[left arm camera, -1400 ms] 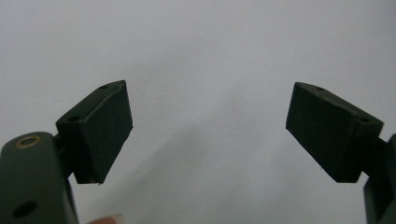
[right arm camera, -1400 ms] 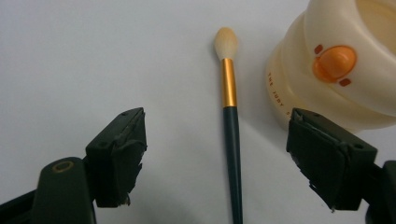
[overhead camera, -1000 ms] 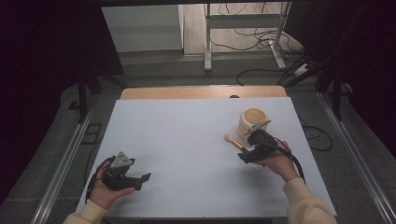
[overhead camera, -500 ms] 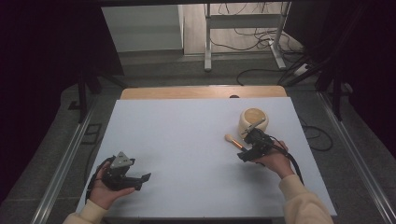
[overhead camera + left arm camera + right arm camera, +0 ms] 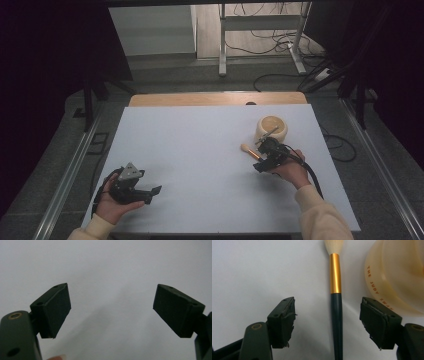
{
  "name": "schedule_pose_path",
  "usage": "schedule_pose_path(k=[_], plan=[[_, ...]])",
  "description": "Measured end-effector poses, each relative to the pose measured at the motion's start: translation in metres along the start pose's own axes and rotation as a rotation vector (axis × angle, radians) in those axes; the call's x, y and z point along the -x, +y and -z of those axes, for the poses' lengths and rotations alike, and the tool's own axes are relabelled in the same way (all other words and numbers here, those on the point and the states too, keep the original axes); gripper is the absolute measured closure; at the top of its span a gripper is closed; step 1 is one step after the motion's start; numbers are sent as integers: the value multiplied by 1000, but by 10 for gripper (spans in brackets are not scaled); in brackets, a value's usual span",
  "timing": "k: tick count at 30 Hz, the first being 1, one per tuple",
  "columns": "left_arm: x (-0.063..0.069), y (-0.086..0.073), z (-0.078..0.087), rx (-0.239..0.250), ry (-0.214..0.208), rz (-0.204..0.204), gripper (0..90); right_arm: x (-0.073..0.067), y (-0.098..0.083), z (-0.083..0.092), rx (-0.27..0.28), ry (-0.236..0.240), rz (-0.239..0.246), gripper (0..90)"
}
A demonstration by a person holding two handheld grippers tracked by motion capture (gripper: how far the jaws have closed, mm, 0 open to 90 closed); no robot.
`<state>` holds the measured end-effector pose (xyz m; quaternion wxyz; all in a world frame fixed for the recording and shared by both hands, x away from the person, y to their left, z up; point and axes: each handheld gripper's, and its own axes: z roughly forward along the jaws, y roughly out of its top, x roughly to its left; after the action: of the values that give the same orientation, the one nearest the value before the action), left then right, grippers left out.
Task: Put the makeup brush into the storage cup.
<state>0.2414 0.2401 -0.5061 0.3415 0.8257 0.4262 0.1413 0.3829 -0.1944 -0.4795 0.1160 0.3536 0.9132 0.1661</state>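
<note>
progress is early, in our judgement: nothing is gripped yet. nearest us, the left gripper (image 5: 150, 192) idles over bare table (image 5: 190, 150), jaws wide apart and empty. farther off, the right gripper (image 5: 328, 325) has its jaws spread either side of the brush (image 5: 336, 307), dark handle between them, touching neither pad. beyond lies the cream bowl (image 5: 271, 127), just beside the brush. we judge closing and lifting remain.

Brush (image 5: 336, 302) on the table (image 5: 200, 150) between the right claw's (image 5: 327, 322) jaws, bowl (image 5: 271, 128) just behind.
</note>
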Motion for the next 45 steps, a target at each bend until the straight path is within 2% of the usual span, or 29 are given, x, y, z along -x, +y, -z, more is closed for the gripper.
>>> schedule_pose_path(k=[17, 26, 45], plan=[[0, 0, -1, -4, -6, -1, 153, -2, 6, -9, -53, 1, 30, 420], [0, 0, 0, -4, -6, -2, 153, -1, 6, -13, -78, -14, 38, 471], [0, -1, -1, -7, -7, -5, 153, 0, 9, -19, -114, -5, 38, 527]])
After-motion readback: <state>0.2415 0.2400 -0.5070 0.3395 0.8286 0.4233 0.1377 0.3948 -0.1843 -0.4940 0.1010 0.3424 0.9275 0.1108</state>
